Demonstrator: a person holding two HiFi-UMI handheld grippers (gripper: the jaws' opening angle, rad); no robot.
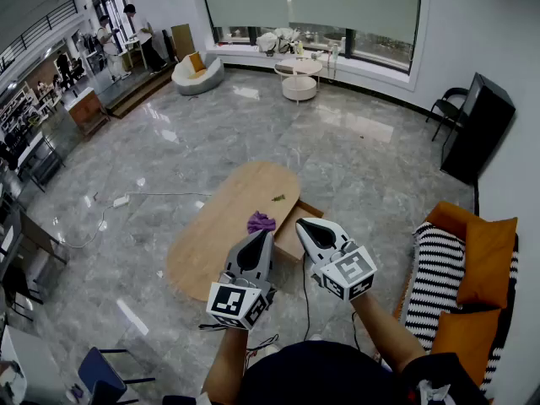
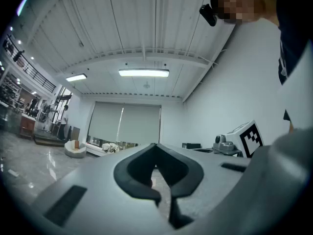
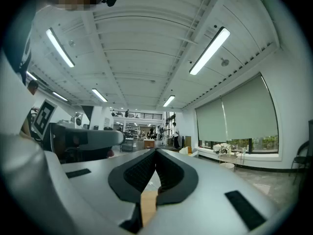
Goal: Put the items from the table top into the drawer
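Note:
An oval wooden table (image 1: 221,226) stands on the grey floor below me. On it lie a crumpled purple cloth (image 1: 261,222) near the right edge and a small green item (image 1: 278,197) farther back. An open wooden drawer (image 1: 291,237) sticks out of the table's right side. My left gripper (image 1: 261,236) and right gripper (image 1: 303,224) are held side by side high above the table, both shut and empty, tips meeting. In the left gripper view the left gripper (image 2: 155,146) points level across the room; in the right gripper view the right gripper (image 3: 155,152) does the same.
A sofa with orange cushions (image 1: 486,260) and a striped throw (image 1: 437,277) is at the right. A white cable (image 1: 160,196) trails on the floor left of the table. A blue chair (image 1: 101,374) stands at the lower left. People (image 1: 108,32) stand far off.

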